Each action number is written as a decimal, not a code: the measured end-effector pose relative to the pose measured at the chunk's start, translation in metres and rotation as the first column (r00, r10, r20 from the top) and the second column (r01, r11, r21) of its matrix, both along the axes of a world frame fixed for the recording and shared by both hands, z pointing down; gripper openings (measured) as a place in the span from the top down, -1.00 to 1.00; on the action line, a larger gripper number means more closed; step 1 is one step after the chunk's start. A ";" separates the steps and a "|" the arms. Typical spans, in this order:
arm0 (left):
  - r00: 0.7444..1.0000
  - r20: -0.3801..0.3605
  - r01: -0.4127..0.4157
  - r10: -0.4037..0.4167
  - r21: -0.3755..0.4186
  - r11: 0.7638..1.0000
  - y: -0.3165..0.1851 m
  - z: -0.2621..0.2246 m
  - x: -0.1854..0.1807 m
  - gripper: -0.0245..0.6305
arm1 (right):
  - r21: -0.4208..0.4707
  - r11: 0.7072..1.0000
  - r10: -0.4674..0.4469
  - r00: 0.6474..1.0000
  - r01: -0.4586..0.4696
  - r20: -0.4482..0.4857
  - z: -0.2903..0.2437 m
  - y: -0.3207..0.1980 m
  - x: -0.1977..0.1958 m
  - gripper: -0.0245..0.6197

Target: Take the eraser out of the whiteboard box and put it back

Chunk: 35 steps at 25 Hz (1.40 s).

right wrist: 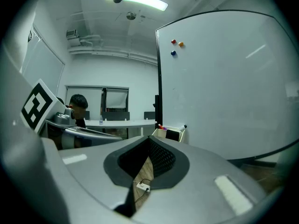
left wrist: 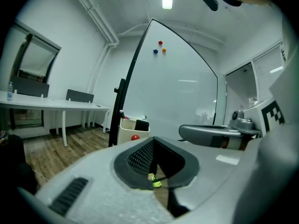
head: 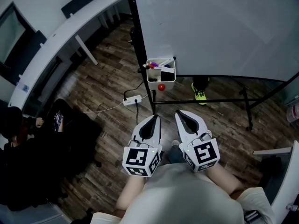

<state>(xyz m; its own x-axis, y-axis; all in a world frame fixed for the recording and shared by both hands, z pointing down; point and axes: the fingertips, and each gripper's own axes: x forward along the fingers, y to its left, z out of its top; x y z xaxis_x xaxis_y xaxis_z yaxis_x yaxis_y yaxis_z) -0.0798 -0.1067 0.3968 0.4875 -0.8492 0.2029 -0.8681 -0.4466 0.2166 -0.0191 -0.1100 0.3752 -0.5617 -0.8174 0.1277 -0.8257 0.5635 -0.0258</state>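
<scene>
Now, eraser [head: 167,72] inside whiteboard box [head: 152,80]

Office or meeting room: standing whiteboard [head: 210,27], long white desk [head: 60,36], dark chairs [head: 81,0], wood-plank floor [head: 107,87].

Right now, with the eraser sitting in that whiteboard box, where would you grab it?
Probably by the eraser's upper end, coming from above: it sticks up past the rim of the box, whose walls cover its lower part, and markers crowd one side.

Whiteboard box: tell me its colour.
The whiteboard box is cream-white, with a red round piece on its front. The head view shows it best.
</scene>
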 end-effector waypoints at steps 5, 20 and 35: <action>1.000 -0.003 -0.005 0.005 -0.004 1.000 0.015 0.003 0.003 0.92 | 0.004 1.000 0.000 1.000 0.000 -0.001 0.000 0.017 0.002 0.90; 1.000 -0.006 -0.006 0.006 -0.003 1.000 0.048 0.003 0.011 0.93 | 0.015 1.000 -0.002 1.000 0.002 0.004 0.000 0.053 0.007 0.90; 1.000 0.004 -0.009 0.009 0.004 1.000 0.057 0.003 0.015 0.93 | 0.013 1.000 -0.003 1.000 0.003 0.022 0.001 0.061 0.010 0.90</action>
<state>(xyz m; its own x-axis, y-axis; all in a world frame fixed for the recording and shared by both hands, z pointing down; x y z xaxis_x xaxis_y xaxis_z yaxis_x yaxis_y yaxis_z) -0.0648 -0.0496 0.4003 0.4941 -0.8456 0.2018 -0.8650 -0.4551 0.2112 -0.0086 -0.0489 0.3765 -0.5669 -0.8171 0.1043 -0.8233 0.5665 -0.0367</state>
